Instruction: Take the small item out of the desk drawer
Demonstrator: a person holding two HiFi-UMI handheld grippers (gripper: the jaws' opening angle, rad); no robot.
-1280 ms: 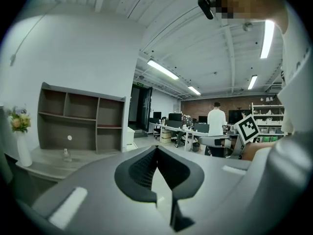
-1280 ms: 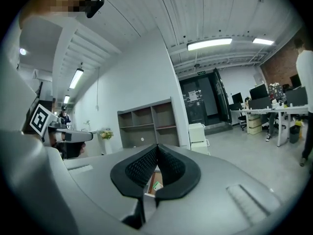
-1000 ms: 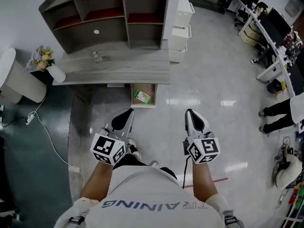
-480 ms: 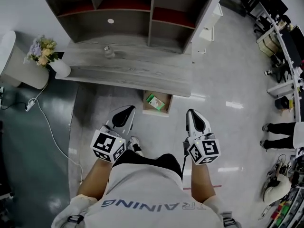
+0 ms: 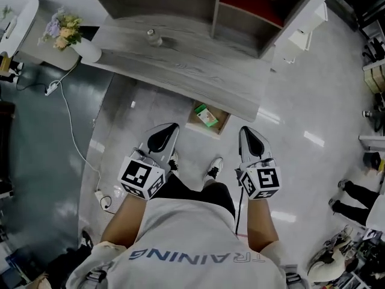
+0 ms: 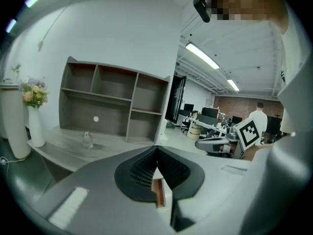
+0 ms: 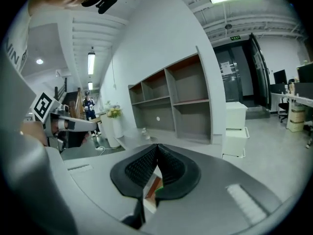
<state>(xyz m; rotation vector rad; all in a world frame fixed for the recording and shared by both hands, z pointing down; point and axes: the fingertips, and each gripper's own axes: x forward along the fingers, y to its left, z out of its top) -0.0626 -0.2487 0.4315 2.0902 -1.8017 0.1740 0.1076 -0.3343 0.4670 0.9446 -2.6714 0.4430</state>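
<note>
Your left hand-held gripper [image 5: 170, 130] and right hand-held gripper [image 5: 245, 132]: two, both with jaws together, empty. One open drawer [image 5: 204, 132] ahead between their tips, touching neither; one green small item [image 5: 207, 115] inside. One bottle [image 5: 154, 37] on the table [image 5: 192, 71] farther ahead.
</note>
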